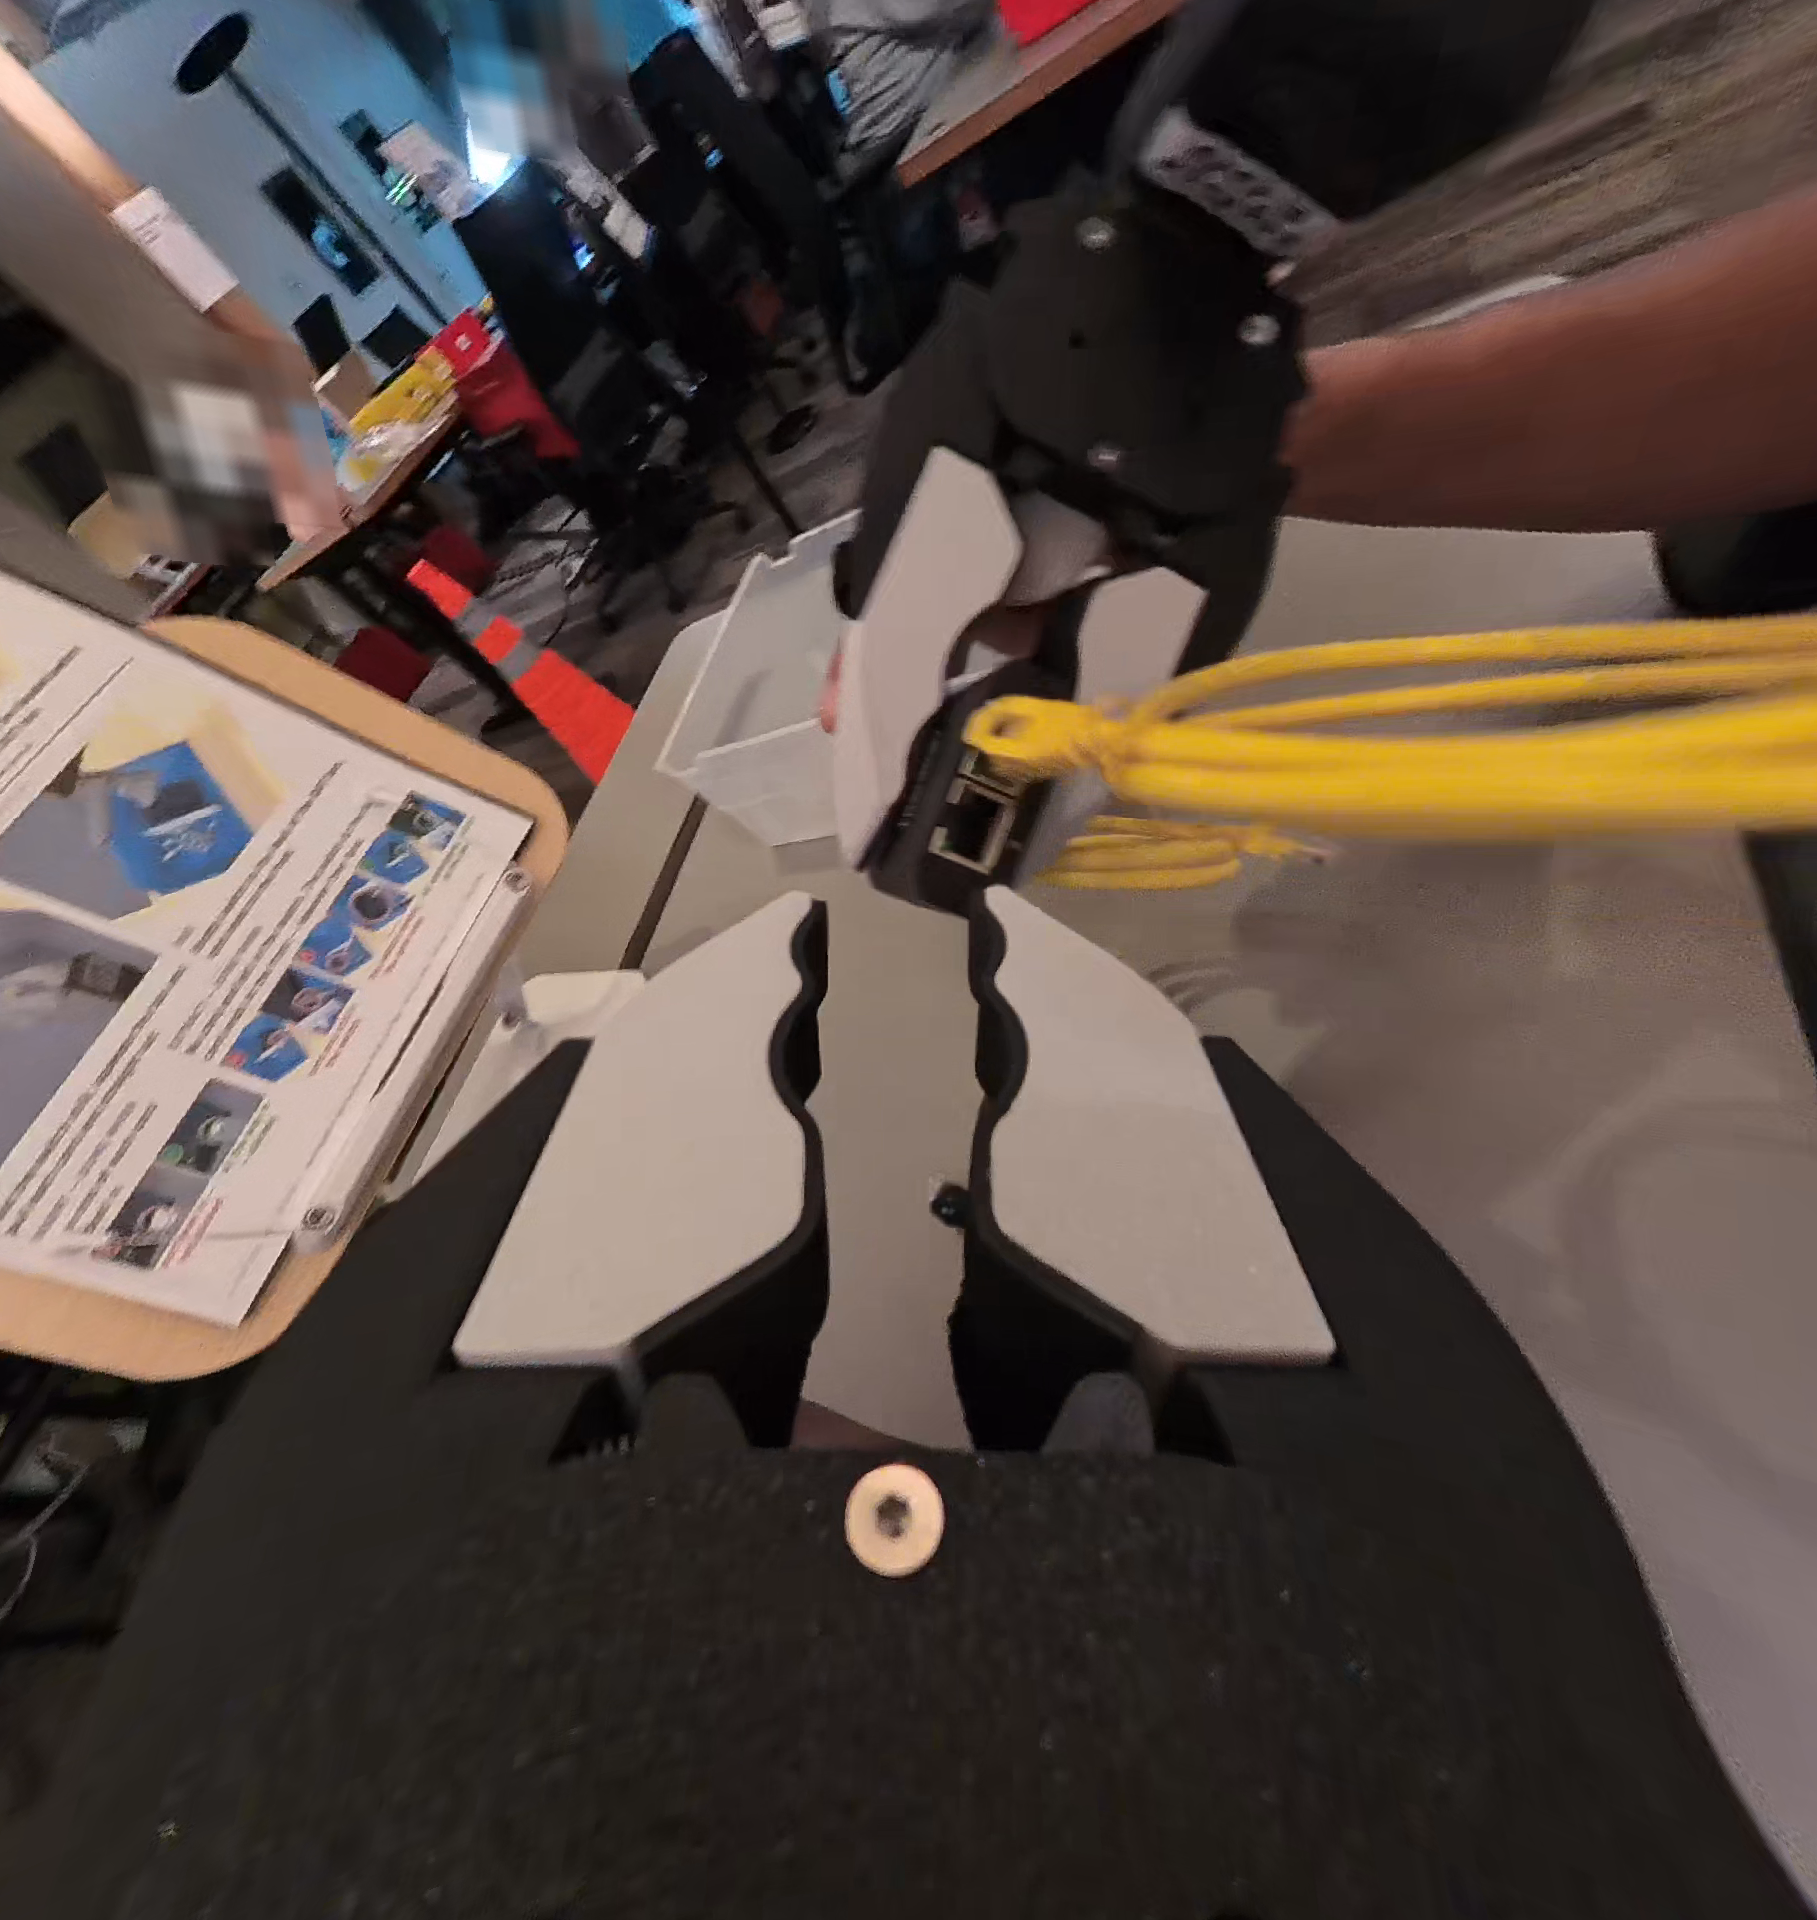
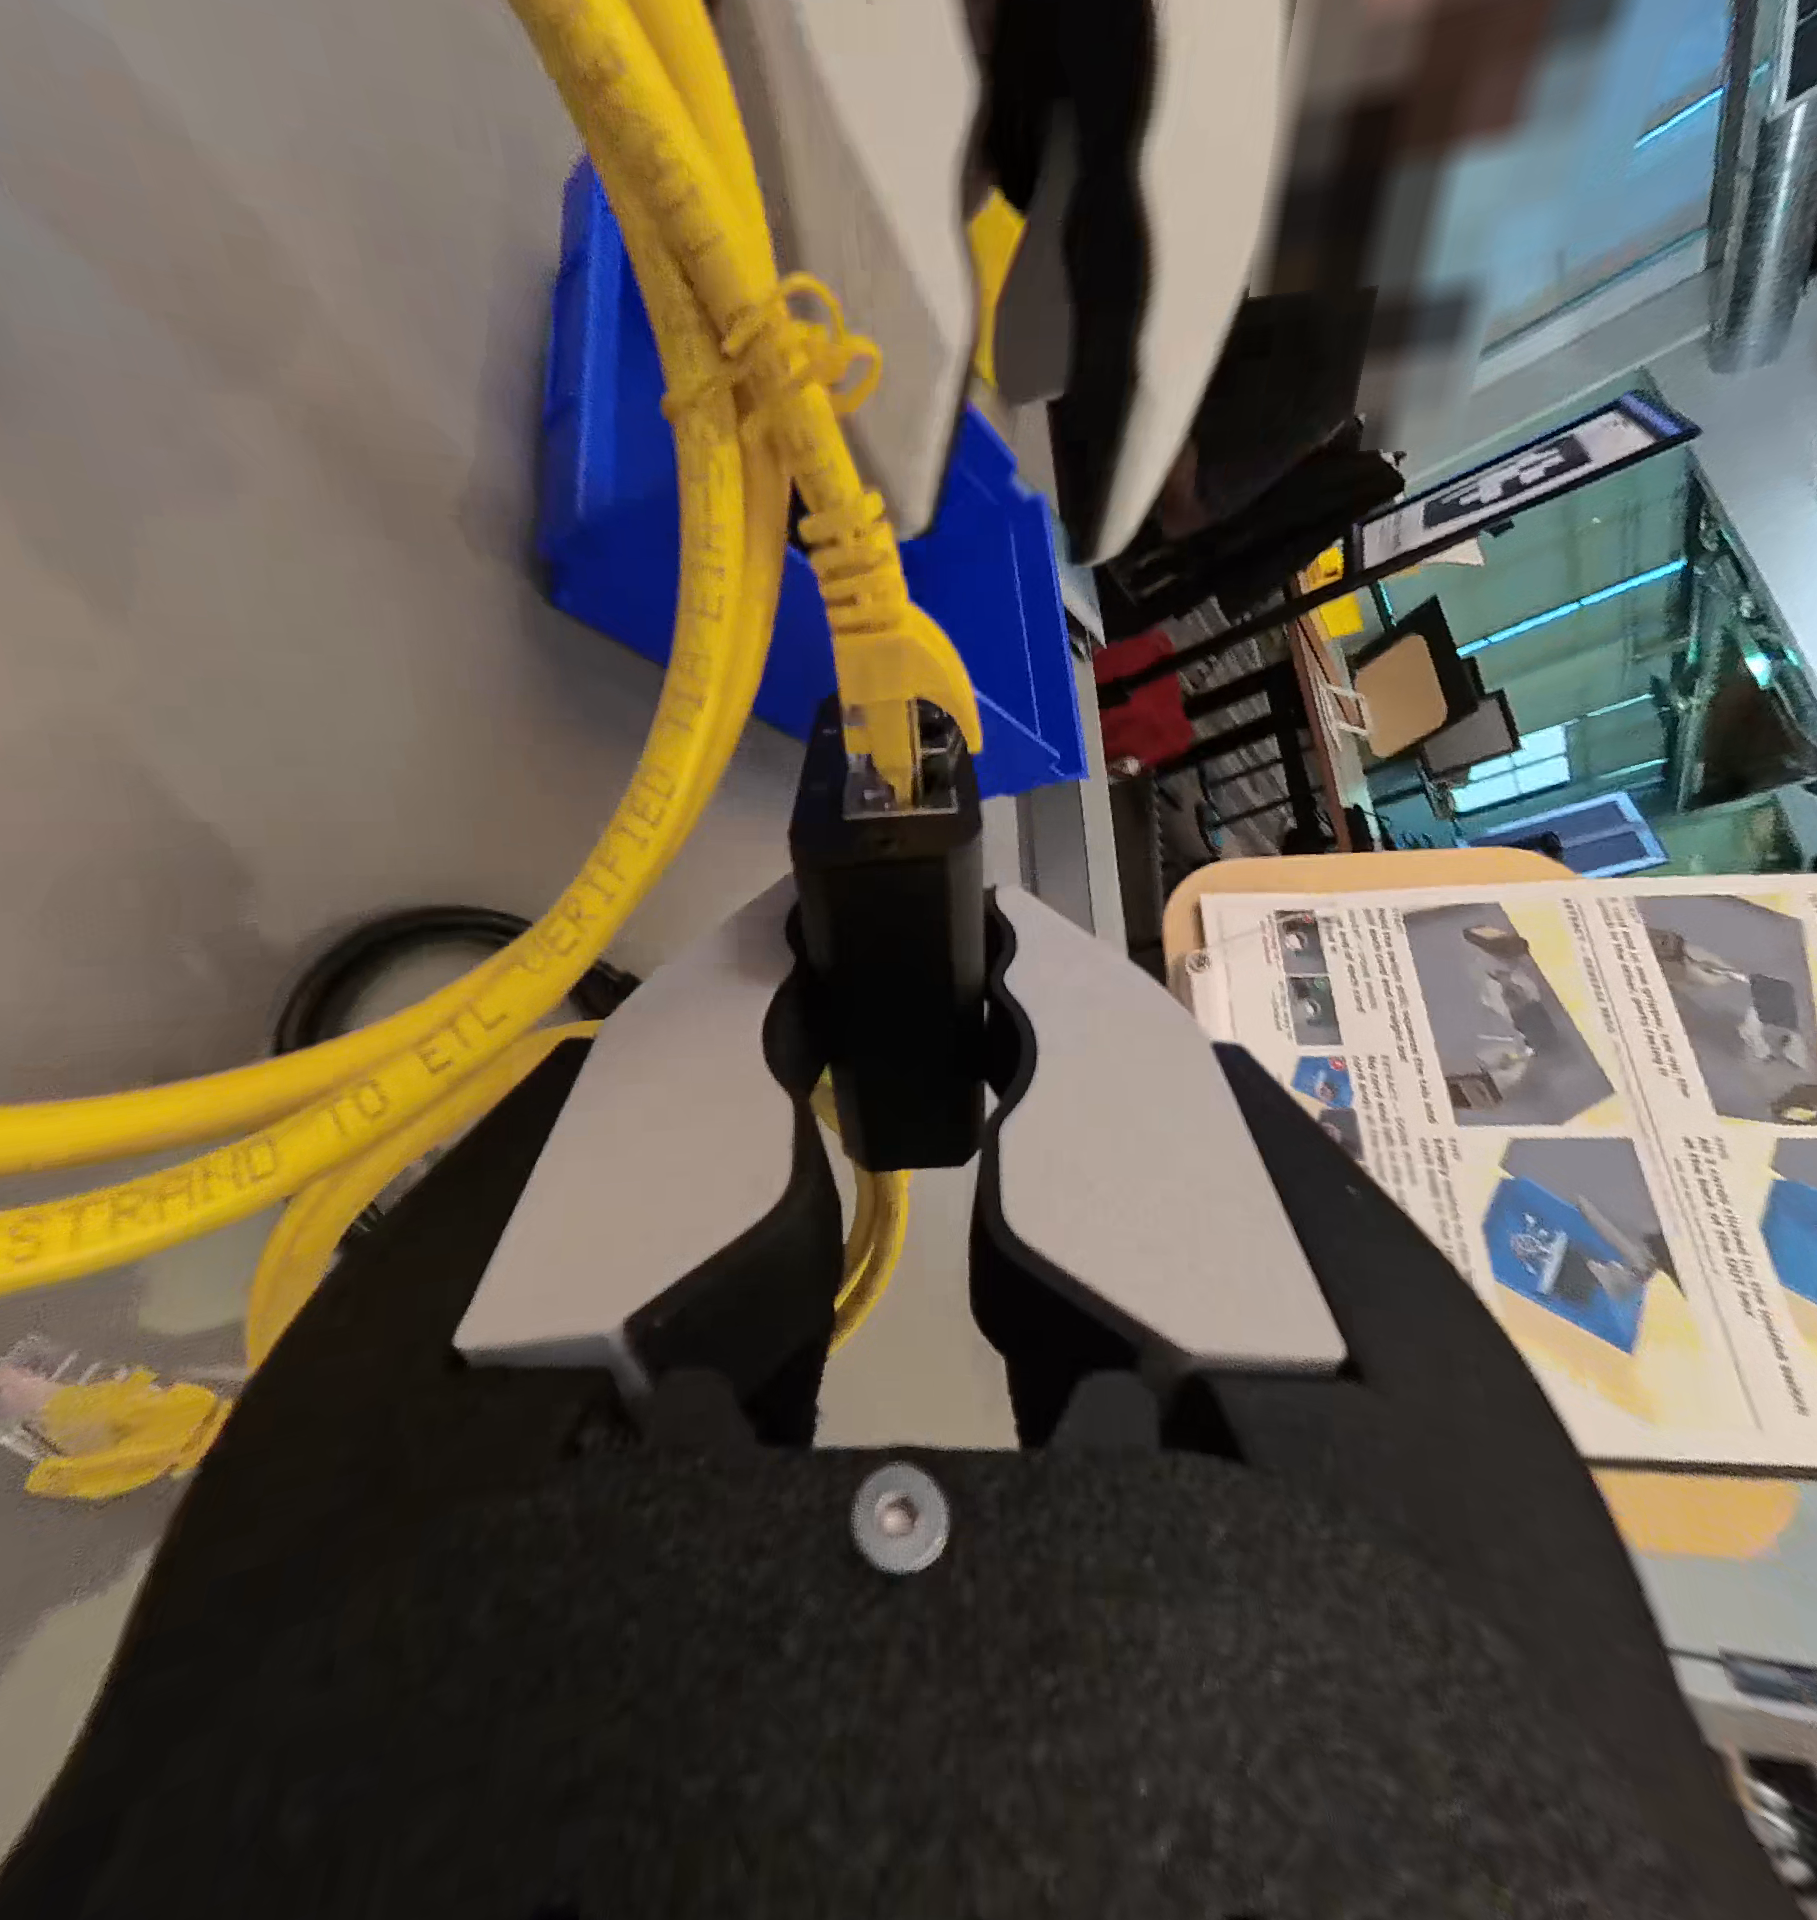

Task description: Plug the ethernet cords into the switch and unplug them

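Observation:
My right gripper (image 2: 888,914) is shut on a small black switch (image 2: 883,987) and holds it upright above the grey table (image 2: 208,520). A yellow ethernet plug (image 2: 888,675) sits in one port at the switch's top, and its bundled yellow cord (image 2: 675,831) loops off to the left. In the left wrist view the switch (image 1: 914,868) shows one free port below the plugged cord (image 1: 1403,758). My left gripper (image 1: 899,914) is open and empty just short of the switch. It also shows in the right wrist view (image 2: 997,312) above the plug, beside the cord.
A blue bin (image 2: 623,468) stands behind the switch. A black cable coil (image 2: 364,966) and a loose bagged yellow plug (image 2: 104,1423) lie on the table. A white bin (image 1: 758,707) and an instruction sheet on a wooden board (image 1: 208,935) lie near the table's edge. Spacing between my two grippers at the tips: around 6 cm.

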A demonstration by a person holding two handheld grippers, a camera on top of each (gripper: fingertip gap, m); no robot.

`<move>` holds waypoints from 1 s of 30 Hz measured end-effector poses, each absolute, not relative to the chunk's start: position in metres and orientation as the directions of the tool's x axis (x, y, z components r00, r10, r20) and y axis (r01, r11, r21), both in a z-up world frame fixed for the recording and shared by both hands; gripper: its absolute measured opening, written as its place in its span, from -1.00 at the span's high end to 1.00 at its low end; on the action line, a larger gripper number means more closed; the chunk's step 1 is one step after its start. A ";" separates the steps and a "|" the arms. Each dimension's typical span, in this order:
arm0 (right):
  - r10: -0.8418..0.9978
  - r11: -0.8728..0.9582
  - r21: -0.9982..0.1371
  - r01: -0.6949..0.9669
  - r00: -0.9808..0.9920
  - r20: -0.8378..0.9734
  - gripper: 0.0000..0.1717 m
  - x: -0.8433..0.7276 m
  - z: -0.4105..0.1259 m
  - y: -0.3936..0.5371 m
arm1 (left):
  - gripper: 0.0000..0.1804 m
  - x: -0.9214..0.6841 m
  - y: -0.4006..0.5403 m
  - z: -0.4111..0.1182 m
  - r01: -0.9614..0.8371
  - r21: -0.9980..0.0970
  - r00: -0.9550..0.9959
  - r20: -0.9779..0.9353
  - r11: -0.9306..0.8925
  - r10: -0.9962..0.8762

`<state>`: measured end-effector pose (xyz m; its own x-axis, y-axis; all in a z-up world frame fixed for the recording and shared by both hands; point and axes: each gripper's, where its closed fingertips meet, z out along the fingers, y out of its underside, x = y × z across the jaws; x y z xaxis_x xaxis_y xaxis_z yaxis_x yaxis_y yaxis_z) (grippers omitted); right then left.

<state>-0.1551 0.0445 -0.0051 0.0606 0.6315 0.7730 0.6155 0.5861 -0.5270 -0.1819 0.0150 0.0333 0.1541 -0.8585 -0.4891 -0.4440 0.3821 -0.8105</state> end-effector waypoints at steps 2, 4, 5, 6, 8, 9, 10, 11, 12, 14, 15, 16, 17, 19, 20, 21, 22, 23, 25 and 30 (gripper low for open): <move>0.665 0.577 -0.564 0.590 0.061 0.744 0.70 -0.156 -0.003 0.041 | 0.72 -0.178 0.001 0.029 -0.420 -0.810 0.104 -0.491 0.410 -0.865; 0.694 0.571 -0.595 0.565 0.054 0.718 0.70 -0.159 -0.002 0.036 | 0.72 -0.174 -0.001 0.027 -0.418 -0.795 0.109 -0.525 0.441 -0.844; 0.702 0.570 -0.605 0.556 0.054 0.710 0.70 -0.160 -0.002 0.035 | 0.72 -0.172 -0.001 0.026 -0.421 -0.788 0.110 -0.536 0.449 -0.837; 0.709 0.571 -0.615 0.544 0.051 0.703 0.70 -0.162 -0.002 0.033 | 0.72 -0.169 -0.002 0.026 -0.412 -0.791 0.111 -0.536 0.452 -0.837; 0.722 0.569 -0.630 0.529 0.046 0.691 0.70 -0.166 -0.003 0.030 | 0.72 -0.162 -0.010 0.031 -0.360 -0.815 0.091 -0.514 0.453 -0.853; 0.728 0.567 -0.636 0.524 0.042 0.684 0.70 -0.168 -0.004 0.029 | 0.71 -0.159 -0.012 0.033 -0.343 -0.819 0.091 -0.516 0.460 -0.852; 0.733 0.567 -0.641 0.517 0.039 0.679 0.70 -0.169 -0.005 0.028 | 0.71 -0.157 -0.012 0.035 -0.335 -0.818 0.093 -0.523 0.468 -0.847; 0.736 0.568 -0.649 0.506 0.041 0.676 0.70 -0.170 -0.005 0.028 | 0.71 -0.155 -0.012 0.036 -0.329 -0.817 0.103 -0.530 0.474 -0.842; 0.742 0.568 -0.659 0.493 0.041 0.670 0.71 -0.171 -0.005 0.026 | 0.69 -0.154 -0.012 0.038 -0.316 -0.821 0.108 -0.529 0.475 -0.842; 0.755 0.567 -0.680 0.465 0.039 0.655 0.71 -0.173 -0.003 0.023 | 0.69 -0.151 -0.015 0.040 -0.281 -0.839 0.103 -0.510 0.467 -0.854; 0.762 0.566 -0.692 0.449 0.038 0.647 0.71 -0.175 -0.002 0.021 | 0.70 -0.150 -0.017 0.041 -0.264 -0.847 0.099 -0.499 0.461 -0.861; 0.772 0.561 -0.705 0.434 0.033 0.635 0.71 -0.176 -0.002 0.019 | 0.71 -0.150 -0.018 0.041 -0.249 -0.855 0.094 -0.489 0.455 -0.867; 0.780 0.557 -0.716 0.420 0.030 0.624 0.71 -0.178 -0.001 0.016 | 0.73 -0.149 -0.020 0.042 -0.236 -0.861 0.088 -0.482 0.451 -0.872; 0.792 0.553 -0.732 0.398 0.021 0.610 0.70 -0.180 -0.001 0.013 | 0.77 -0.147 -0.023 0.043 -0.220 -0.865 0.077 -0.476 0.451 -0.876; 0.797 0.551 -0.738 0.390 0.017 0.604 0.64 -0.181 -0.001 0.012 | 0.79 -0.146 -0.024 0.043 -0.213 -0.866 0.072 -0.475 0.452 -0.877; 0.801 0.550 -0.744 0.380 0.015 0.599 0.64 -0.182 -0.001 0.011 | 0.79 -0.146 -0.025 0.044 -0.205 -0.867 0.073 -0.476 0.454 -0.876; 0.805 0.547 -0.749 0.373 0.011 0.593 0.64 -0.182 -0.001 0.010 | 0.80 -0.145 -0.025 0.044 -0.199 -0.867 0.075 -0.478 0.456 -0.875; 0.807 0.546 -0.752 0.368 0.009 0.591 0.64 -0.182 -0.001 0.009 | 0.80 -0.145 -0.025 0.044 -0.191 -0.868 0.077 -0.479 0.459 -0.874; 0.810 0.544 -0.756 0.364 0.007 0.587 0.67 -0.183 0.000 0.009 | 0.81 -0.144 -0.025 0.045 -0.173 -0.869 0.083 -0.483 0.464 -0.872; 0.816 0.542 -0.760 0.359 -0.009 0.578 0.70 -0.182 -0.002 0.006 | 0.82 -0.142 -0.026 0.045 -0.117 -0.870 0.083 -0.489 0.479 -0.868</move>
<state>-0.1823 0.0063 -0.0019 -0.0090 0.8163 0.5776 0.3592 0.5417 -0.7600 -0.1422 -0.0264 0.0455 0.0827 -0.8681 -0.4894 -0.1175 0.4792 -0.8698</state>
